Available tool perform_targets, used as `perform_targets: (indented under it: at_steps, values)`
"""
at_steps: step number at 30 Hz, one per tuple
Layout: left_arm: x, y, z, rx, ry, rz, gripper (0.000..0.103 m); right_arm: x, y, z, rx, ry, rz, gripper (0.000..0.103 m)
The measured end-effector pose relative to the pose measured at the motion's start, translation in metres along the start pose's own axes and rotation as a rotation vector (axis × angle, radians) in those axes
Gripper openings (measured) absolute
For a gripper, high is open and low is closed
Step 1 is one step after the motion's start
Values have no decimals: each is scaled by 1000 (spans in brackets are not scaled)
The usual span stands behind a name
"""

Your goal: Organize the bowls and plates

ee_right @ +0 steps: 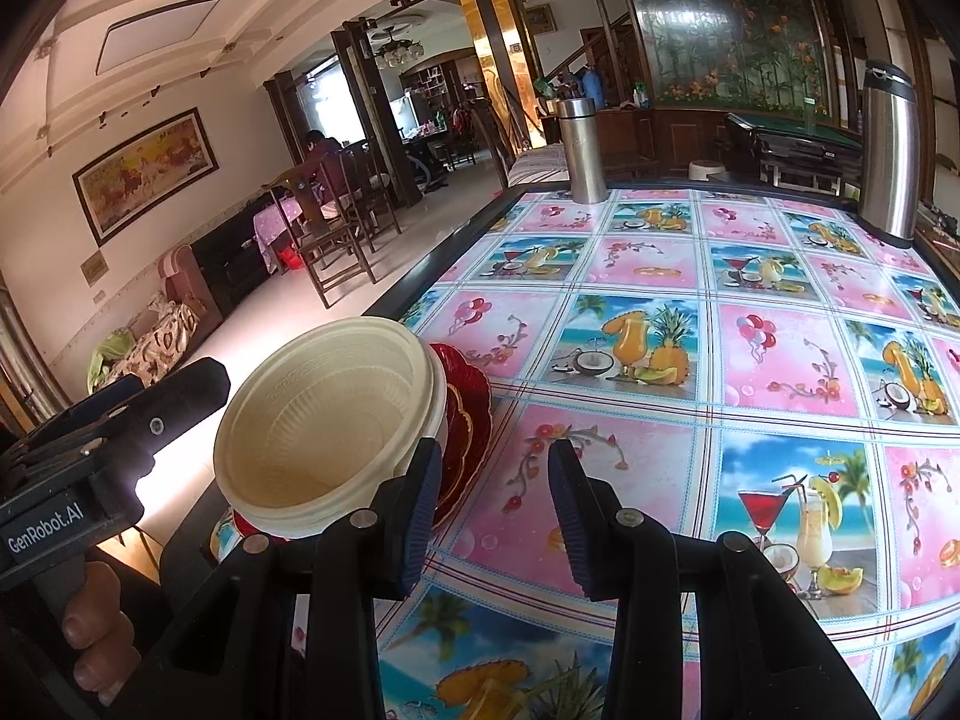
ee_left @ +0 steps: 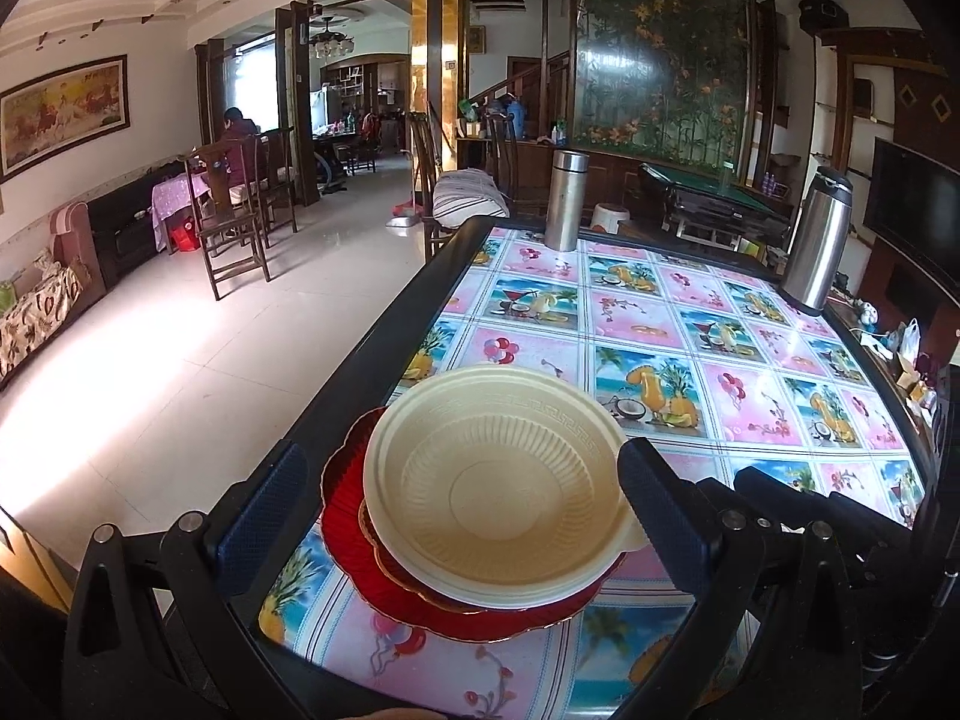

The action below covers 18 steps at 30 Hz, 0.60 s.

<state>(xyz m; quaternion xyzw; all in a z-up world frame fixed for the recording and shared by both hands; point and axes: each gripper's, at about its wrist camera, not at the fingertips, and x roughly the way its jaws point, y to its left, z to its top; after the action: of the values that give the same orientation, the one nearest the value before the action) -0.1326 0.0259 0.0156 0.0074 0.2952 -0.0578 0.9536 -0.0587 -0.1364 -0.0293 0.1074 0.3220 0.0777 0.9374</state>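
A cream ribbed bowl (ee_left: 498, 492) sits on red scalloped plates (ee_left: 348, 534) at the near left corner of the table (ee_left: 660, 324). My left gripper (ee_left: 462, 516) is open wide around the bowl. Its right pad is close against the bowl's tab, and its left pad stands apart from the rim. In the right wrist view the cream bowl (ee_right: 312, 438) looks like nested bowls on the red plates (ee_right: 465, 408). My right gripper (ee_right: 492, 510) is open and empty over the tablecloth, its left finger (ee_right: 420, 504) just beside the stack.
Two steel flasks (ee_right: 582, 150) (ee_right: 891, 150) stand at the table's far edge. The black table frame (ee_left: 372, 360) runs along the left, with tiled floor beyond. Wooden chairs (ee_left: 231, 222) and a seated person are far back. A hand (ee_right: 90, 618) grips the left tool.
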Motion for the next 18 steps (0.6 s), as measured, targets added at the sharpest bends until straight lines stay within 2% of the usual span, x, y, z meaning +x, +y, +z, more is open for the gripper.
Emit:
perform_targets:
  at_steps: [6,18]
  values:
    - [0,2,1,-11,7,-40,103,1,1,0,-2,2,0,40]
    - [8,5,-2,-17,19,2,103,1,3,0,-6,-1,1,40]
